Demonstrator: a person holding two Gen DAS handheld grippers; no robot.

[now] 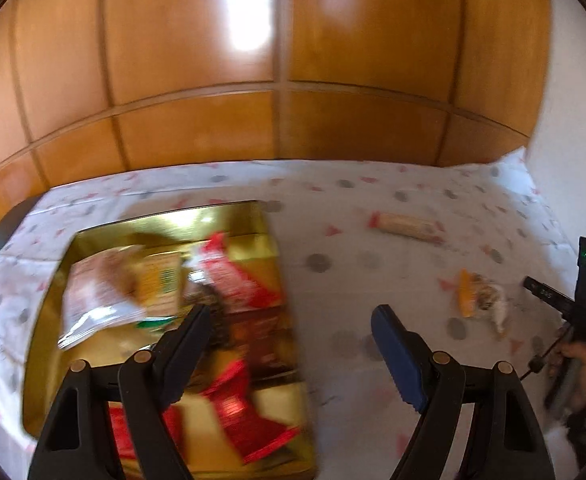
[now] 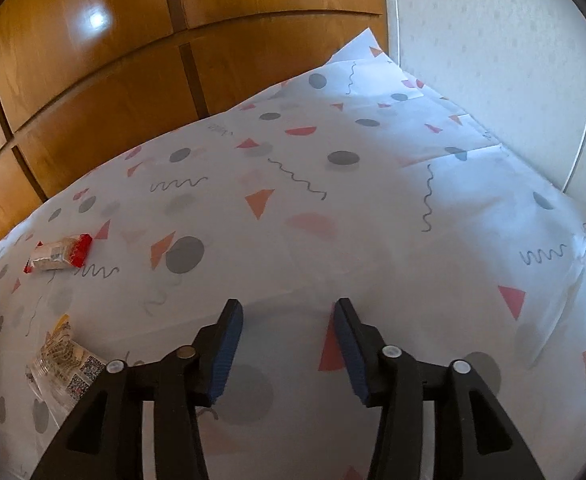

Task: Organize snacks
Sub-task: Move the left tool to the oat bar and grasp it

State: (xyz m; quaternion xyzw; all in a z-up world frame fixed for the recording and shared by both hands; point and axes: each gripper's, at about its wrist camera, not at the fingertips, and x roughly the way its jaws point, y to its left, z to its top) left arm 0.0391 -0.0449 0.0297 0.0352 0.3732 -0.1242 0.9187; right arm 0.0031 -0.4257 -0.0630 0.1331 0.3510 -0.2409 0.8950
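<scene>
A gold tin (image 1: 249, 220) on the left of the table holds several snack packets, red and pale ones (image 1: 237, 276). My left gripper (image 1: 293, 320) is open and empty, over the tin's right edge. A red-ended biscuit packet (image 1: 407, 227) lies on the cloth beyond; it also shows in the right wrist view (image 2: 59, 255). An orange and clear snack bag (image 1: 479, 298) lies to the right; it shows too in the right wrist view (image 2: 65, 364). My right gripper (image 2: 289, 312) is open and empty above bare cloth, and shows at the left wrist view's right edge (image 1: 573, 308).
The table is covered by a white patterned cloth (image 2: 333, 220). A wooden panelled wall (image 1: 273, 60) stands behind it and a white wall (image 2: 493, 40) on the right. The left wrist view is motion-blurred.
</scene>
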